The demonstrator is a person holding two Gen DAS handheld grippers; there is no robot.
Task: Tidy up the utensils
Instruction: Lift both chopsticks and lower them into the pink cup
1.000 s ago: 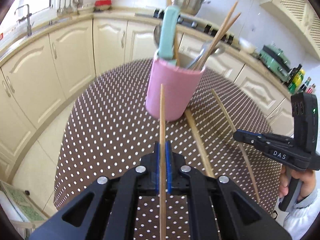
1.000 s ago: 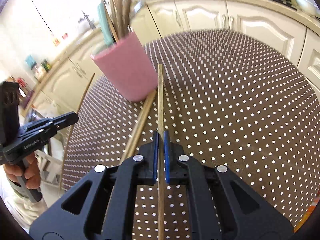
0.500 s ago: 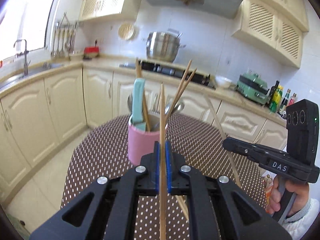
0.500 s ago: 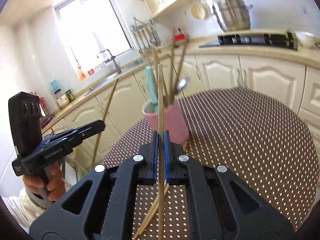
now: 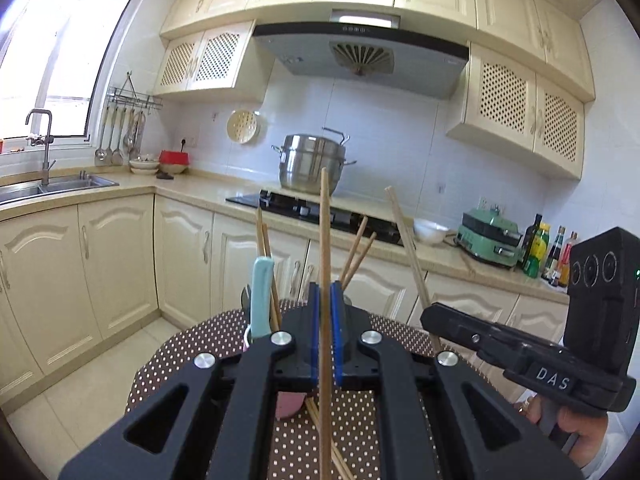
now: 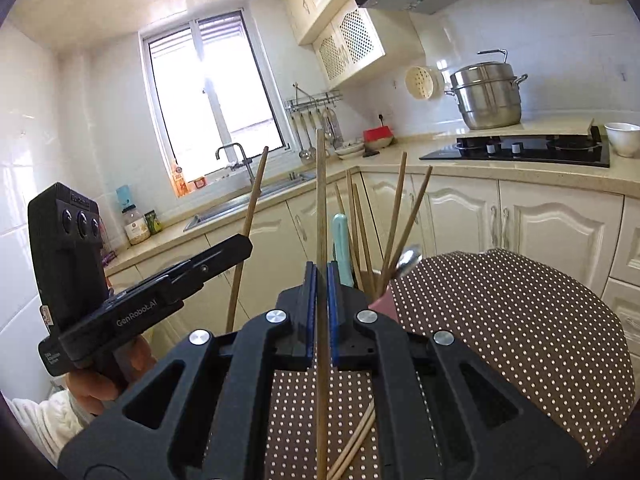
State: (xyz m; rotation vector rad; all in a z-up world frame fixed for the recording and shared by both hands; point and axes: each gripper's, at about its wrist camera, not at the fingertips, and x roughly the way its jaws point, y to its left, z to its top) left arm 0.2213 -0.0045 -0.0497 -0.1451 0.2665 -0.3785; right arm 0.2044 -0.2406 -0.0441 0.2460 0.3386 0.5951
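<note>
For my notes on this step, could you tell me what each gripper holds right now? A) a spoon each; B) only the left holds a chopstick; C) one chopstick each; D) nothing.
C: the left gripper is shut on a chopstick, and the right gripper is shut on another chopstick.

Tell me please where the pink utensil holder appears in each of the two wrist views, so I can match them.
Left wrist view: the pink utensil holder is low in the centre, mostly hidden behind the left gripper.
Right wrist view: only its rim shows, just right of centre, behind the right gripper.
Shared landmark: the steel pot by the stove.
</note>
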